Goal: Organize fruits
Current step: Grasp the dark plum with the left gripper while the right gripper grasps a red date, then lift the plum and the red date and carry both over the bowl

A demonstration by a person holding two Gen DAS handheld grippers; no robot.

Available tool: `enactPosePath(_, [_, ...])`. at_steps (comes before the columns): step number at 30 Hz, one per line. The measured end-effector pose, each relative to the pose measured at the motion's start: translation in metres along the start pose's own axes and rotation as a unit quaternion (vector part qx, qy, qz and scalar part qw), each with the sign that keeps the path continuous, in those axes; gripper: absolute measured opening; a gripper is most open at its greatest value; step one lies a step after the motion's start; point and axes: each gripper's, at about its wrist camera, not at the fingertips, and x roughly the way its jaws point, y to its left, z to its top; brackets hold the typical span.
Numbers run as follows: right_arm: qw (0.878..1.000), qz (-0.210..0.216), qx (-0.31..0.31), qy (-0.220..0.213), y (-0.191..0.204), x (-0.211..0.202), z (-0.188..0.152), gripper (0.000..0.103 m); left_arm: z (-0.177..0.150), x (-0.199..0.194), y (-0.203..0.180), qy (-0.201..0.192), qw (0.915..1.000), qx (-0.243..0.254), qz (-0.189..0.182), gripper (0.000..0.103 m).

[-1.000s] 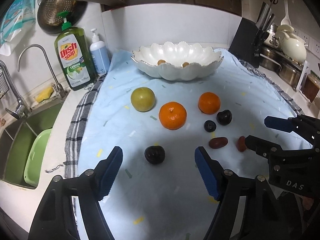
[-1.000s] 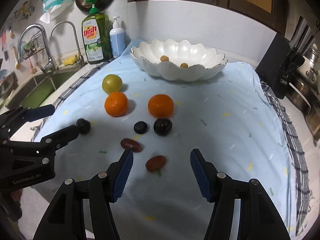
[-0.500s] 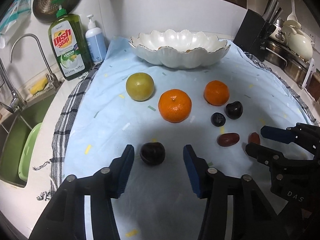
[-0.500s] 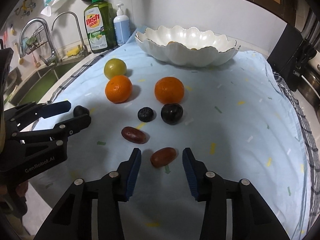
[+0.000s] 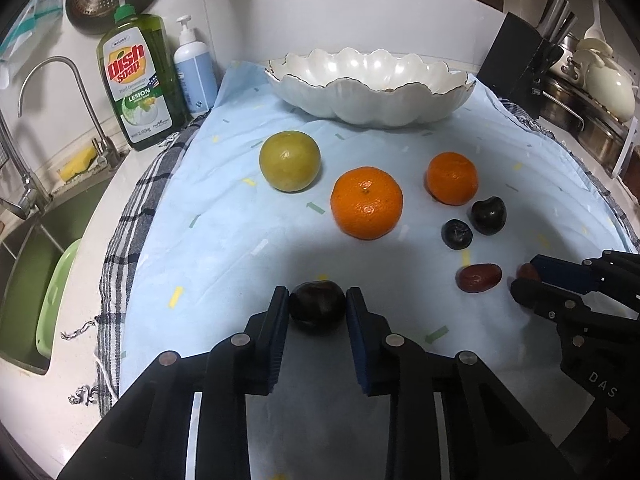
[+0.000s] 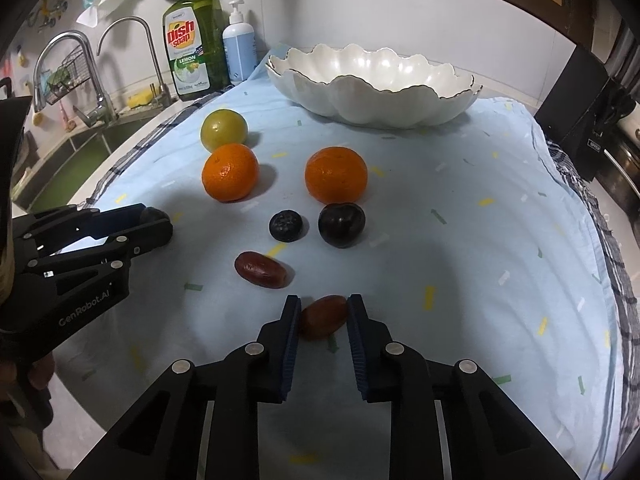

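My left gripper [image 5: 317, 300] is low over the blue cloth [image 5: 224, 216], its jaws closing with both pads against a dark plum [image 5: 317, 314]. In the right wrist view my right gripper [image 6: 324, 307] has its jaws closing on a reddish-brown date [image 6: 323, 317], the pads touching its sides. Beyond them lie a second date [image 6: 261, 269], two dark round fruits [image 6: 341, 225], two oranges [image 6: 336, 174] and a green fruit [image 6: 223, 129]. The white scalloped bowl [image 6: 372, 98] stands at the far end of the cloth.
A sink with taps [image 5: 28, 184] lies to the left past the cloth's checked edge. A dish soap bottle [image 5: 136, 80] and a pump bottle [image 5: 194, 72] stand by the wall. A black knife block [image 5: 516, 56] and pots are at the right.
Both grippers sank toward the cloth and their jaws narrowed from wide apart to touching: the left around the dark plum, the right around the date.
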Motion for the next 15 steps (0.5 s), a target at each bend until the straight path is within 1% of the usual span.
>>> enactPosePath(7, [1.0, 0.002, 0.011, -0.001, -0.004, -0.003, 0.001, 0.024, 0.001, -0.005, -0.001, 0.0, 0.9999, -0.002, -0.011, 0.029])
enactPosePath(15, [1.0, 0.004, 0.017, -0.016, -0.008, -0.014, 0.007, 0.024, 0.01, -0.021, -0.002, -0.017, 0.9997, -0.004, -0.015, 0.029])
